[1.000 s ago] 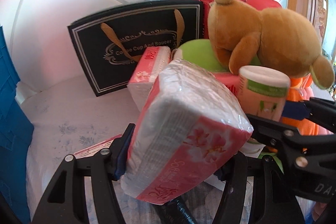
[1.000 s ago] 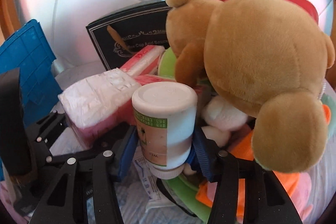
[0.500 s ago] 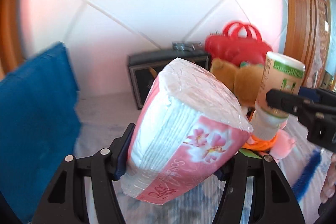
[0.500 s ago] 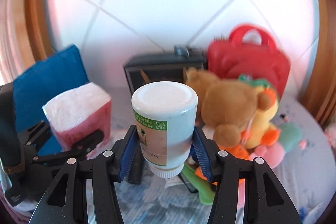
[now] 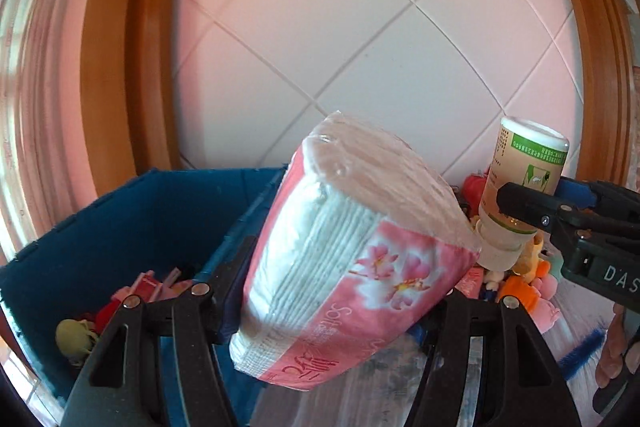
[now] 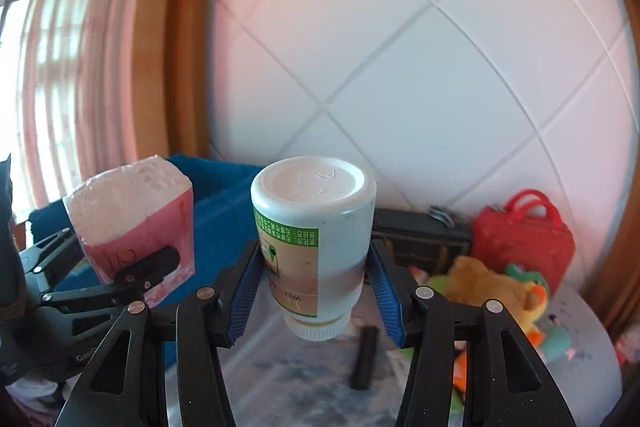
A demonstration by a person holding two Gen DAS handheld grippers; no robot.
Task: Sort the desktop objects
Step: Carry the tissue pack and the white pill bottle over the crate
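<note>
My left gripper [image 5: 348,291] pinches the pink tissue pack [image 5: 352,259], tilted, clear of the table, in front of the blue bin [image 5: 132,223]. The bin stands at left against the tiled wall [image 5: 360,39] and holds small items, too blurred to name. My right gripper [image 6: 316,291] is clamped on the white bottle [image 6: 316,239], which hangs upside down, cap at the bottom, base toward the camera. From the left view the bottle sits just right of the tissue pack. Behind, on the table: a red bag [image 6: 524,239], a brown plush bear [image 6: 488,287], a black box [image 6: 420,239]. A black stick-like object [image 6: 366,359] lies below the bottle
</note>
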